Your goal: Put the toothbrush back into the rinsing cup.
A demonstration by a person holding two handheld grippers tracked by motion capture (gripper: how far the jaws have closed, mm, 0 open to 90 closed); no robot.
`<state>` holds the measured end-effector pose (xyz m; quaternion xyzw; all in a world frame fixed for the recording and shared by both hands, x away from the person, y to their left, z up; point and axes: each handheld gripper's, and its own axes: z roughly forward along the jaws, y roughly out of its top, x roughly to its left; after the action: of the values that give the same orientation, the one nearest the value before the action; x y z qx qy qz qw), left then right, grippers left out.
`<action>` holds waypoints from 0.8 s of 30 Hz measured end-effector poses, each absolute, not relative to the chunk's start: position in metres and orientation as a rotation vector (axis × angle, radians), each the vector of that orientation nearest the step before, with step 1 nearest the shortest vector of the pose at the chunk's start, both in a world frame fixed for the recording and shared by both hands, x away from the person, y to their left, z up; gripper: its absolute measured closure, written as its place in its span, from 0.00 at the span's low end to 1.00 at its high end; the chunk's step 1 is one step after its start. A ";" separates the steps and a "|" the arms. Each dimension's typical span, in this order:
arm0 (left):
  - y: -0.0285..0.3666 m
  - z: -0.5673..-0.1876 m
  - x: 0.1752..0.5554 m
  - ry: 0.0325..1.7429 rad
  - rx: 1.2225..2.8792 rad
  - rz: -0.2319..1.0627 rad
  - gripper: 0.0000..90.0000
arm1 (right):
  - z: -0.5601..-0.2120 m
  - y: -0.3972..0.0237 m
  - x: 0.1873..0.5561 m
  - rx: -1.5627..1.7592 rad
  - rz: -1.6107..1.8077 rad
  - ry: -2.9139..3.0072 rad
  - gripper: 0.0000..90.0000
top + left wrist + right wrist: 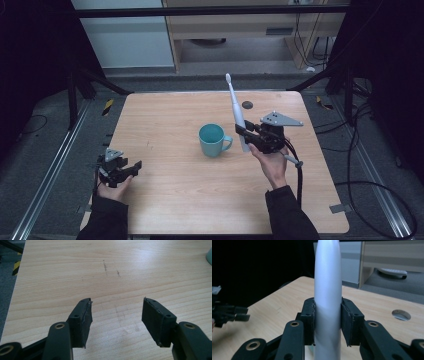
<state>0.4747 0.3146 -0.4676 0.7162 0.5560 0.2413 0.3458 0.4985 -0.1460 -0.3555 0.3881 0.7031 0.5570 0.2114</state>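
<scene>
The white electric toothbrush (236, 112) is gripped at its lower handle by the right gripper (248, 137), just right of the teal mug (213, 140), which is taken here as the landmark. In the high view the toothbrush is seen whole, standing nearly upright with a slight lean, its brush head above and beyond the mug, toward the table's far edge. In the right gripper view the toothbrush (328, 300) is cut off at top and bottom, so neither the brush head nor the base can be made out; what is shown there instead is the clamp itself, with both black pads pressed flat against the handle's sides by the right gripper (328, 318). A round hole (401, 314) in the tabletop is also seen in that view; in the high view it lies beyond the mug and to its right.

The left gripper (131, 169) is held well to the left of the mug, close to the near left edge of the wooden table (165, 120). Its jaws are spread apart and nothing is held between them, as is shown plainly in the left gripper view (116, 315), where bare wood with a few dark scuffs is seen in the gap. Only a sliver of the mug (209, 256) is caught at that view's right edge.

Open tabletop is left between the mug and the left gripper, and along the near edge.
</scene>
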 end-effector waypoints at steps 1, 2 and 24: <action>0.315 -0.468 0.475 1.443 1.858 0.626 0.45 | -0.354 -0.142 0.504 1.083 1.560 1.924 0.74; 0.315 -0.468 0.475 1.443 1.857 0.627 0.45 | -0.354 -0.140 0.507 1.093 1.572 1.907 0.74; 0.316 -0.468 0.475 1.449 1.853 0.624 0.45 | -0.380 -0.087 0.551 1.127 1.597 1.801 0.74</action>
<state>0.4753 0.3159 -0.4683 0.7143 0.5583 0.2404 0.3467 0.5514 -0.0870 -0.3802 0.4117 0.6579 0.5834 0.2395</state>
